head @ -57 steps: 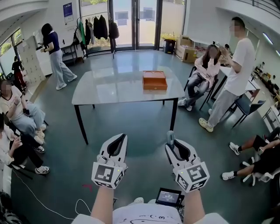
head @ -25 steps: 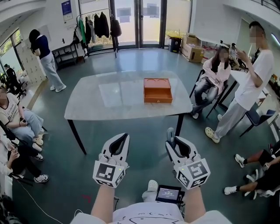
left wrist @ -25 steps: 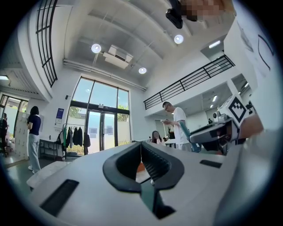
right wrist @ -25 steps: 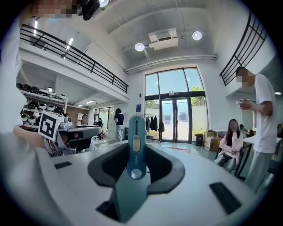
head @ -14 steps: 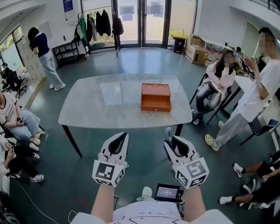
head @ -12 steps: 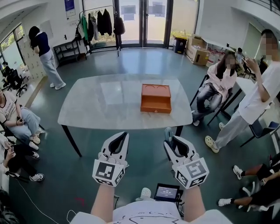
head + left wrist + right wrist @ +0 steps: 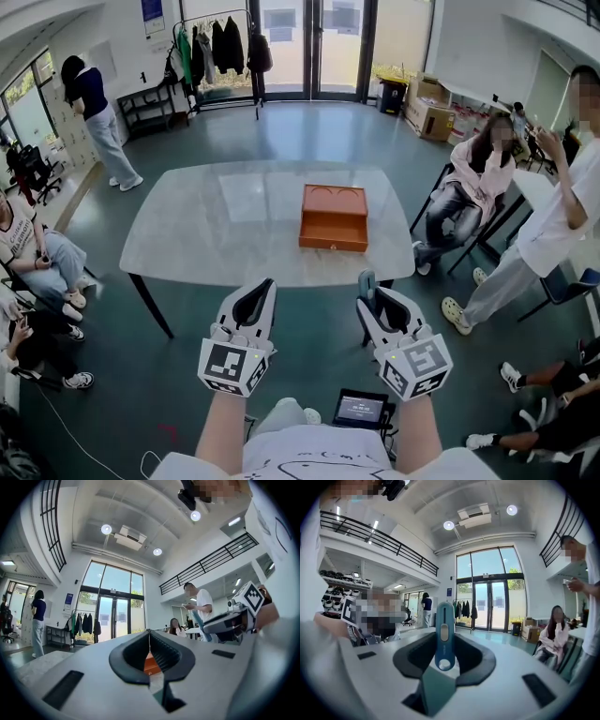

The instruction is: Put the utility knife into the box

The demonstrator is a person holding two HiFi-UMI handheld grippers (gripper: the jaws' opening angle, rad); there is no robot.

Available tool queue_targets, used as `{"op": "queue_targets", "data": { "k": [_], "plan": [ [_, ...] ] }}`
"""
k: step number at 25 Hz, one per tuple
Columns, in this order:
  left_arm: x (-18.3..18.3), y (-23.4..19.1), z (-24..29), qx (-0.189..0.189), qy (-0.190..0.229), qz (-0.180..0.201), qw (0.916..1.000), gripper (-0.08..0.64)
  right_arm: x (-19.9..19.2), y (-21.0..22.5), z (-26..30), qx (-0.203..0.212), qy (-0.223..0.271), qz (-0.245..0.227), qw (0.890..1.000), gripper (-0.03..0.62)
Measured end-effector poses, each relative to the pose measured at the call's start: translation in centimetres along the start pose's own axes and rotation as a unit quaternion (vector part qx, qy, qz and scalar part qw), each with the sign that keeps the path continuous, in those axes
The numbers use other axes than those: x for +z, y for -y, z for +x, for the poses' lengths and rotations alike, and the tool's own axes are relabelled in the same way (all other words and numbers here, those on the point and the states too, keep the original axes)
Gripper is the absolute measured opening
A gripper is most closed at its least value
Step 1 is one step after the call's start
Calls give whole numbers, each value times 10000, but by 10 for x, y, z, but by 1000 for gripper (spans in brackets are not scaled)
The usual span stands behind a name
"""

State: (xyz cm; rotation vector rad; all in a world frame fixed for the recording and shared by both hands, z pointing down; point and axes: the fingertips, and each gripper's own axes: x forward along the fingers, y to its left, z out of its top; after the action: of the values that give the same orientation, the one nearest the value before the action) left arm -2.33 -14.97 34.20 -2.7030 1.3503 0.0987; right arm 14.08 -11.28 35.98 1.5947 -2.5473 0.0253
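Observation:
An open orange box (image 7: 334, 217) lies on the pale glass table (image 7: 206, 234), right of its middle. Both grippers hang in front of me, short of the table's near edge. My right gripper (image 7: 372, 296) is shut on a blue utility knife (image 7: 366, 284), which stands upright between the jaws and pokes out past their tips. In the right gripper view the knife (image 7: 444, 616) fills the gap of the right gripper (image 7: 445, 633). My left gripper (image 7: 266, 287) is shut with nothing in it. In the left gripper view a sliver of the box (image 7: 148, 663) shows through the left gripper (image 7: 149, 637).
People sit along the left wall (image 7: 33, 248). A seated person (image 7: 473, 183) and a standing person (image 7: 562, 216) are close to the table's right end. Another person (image 7: 98, 112) stands far left. A clothes rack (image 7: 220, 47) and cardboard boxes (image 7: 431, 98) are at the back.
The table and the orange box have come nearer and lower in the head view. Both grippers keep the same pose, and the knife stays in the right one.

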Motion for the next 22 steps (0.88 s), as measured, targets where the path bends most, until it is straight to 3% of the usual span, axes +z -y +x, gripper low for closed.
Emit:
{"op": "queue_targets", "data": {
  "k": [9, 22],
  "plan": [
    [-13, -20, 36, 93, -28, -87, 9999, 15, -5, 26, 35, 21, -116, -19, 9999, 130],
    [-31, -88, 122, 72, -91, -210, 9997, 15, -1, 78, 129, -99, -261, 20, 9996, 130]
  ]
}}
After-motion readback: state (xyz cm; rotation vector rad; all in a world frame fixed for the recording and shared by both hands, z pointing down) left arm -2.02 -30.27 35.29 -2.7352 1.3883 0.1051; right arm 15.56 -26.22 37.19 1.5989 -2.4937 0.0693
